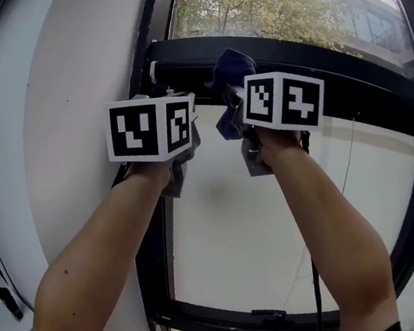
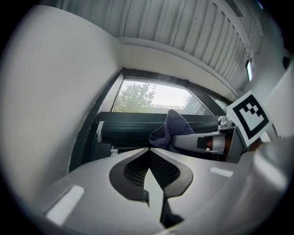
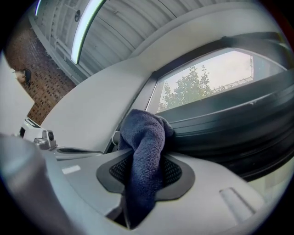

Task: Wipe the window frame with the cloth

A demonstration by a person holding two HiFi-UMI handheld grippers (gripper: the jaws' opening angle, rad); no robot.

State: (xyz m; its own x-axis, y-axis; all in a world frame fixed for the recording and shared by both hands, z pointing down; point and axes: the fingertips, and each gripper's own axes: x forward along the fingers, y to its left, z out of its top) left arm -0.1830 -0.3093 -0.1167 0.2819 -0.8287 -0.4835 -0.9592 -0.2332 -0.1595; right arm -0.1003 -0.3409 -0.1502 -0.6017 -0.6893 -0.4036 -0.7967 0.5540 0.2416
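Left forearm raised, left gripper (image 2: pixel 148 149) near left upright of window frame (image 1: pixel 360 77), jaws pressed together, nothing between. Right forearm raised alongside, right gripper (image 3: pixel 146 158) clamping dark blue cloth (image 1: pixel 230 69) against frame's upper bar, near its left end.

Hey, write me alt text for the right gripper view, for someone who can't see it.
A dark blue cloth is clamped between the jaws of the right gripper, its bunched top against the black window frame. Outside are a leafy tree and pale sky; a white wall curves away at left.
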